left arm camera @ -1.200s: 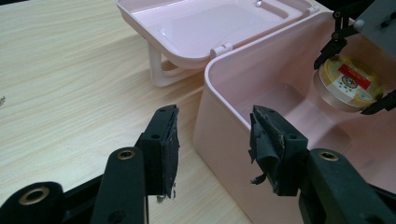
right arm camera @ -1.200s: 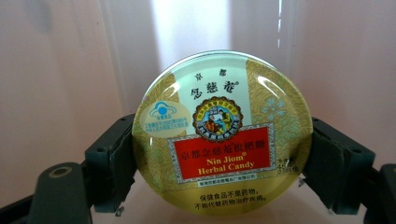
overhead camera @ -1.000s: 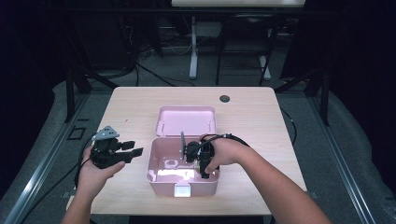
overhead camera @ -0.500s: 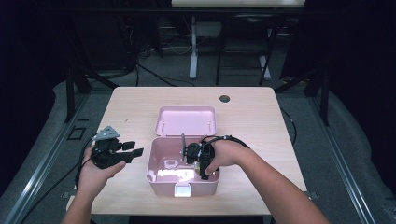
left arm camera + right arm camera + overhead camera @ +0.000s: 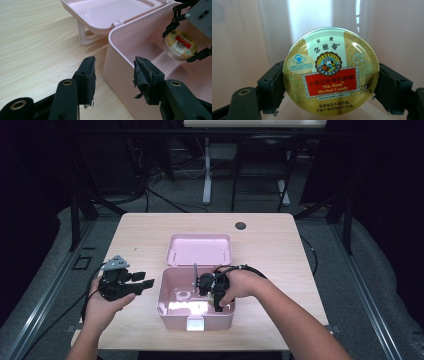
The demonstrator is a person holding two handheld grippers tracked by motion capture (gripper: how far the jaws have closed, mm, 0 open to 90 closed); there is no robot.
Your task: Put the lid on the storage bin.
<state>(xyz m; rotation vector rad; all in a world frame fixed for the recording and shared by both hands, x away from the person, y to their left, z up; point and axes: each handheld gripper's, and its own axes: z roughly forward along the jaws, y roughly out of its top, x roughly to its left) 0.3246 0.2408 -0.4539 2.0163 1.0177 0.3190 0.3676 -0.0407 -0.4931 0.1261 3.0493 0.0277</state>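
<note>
A pink box (image 5: 164, 295) stands open on the wooden table, its lid (image 5: 200, 249) laid back behind it. Down inside the box, my right gripper (image 5: 209, 290) is shut on a round gold tin (image 5: 330, 71) with a red label reading "Nin Jiom Herbal Candy". The pads press its left and right edges, and it hangs above the box floor. That tin (image 5: 180, 46) is in the left gripper view too, clamped by the right gripper (image 5: 182, 44). My left gripper (image 5: 145, 280) hovers just left of the box, open and holding nothing. Its fingertips (image 5: 140, 72) straddle the box's near wall (image 5: 120, 57).
A dark round grommet (image 5: 241, 225) is set into the table's far edge. Bare wood (image 5: 135, 240) lies left of and behind the box. Black stands and cables fill the floor beyond the table. The right gripper's cable (image 5: 246, 268) loops over the hand.
</note>
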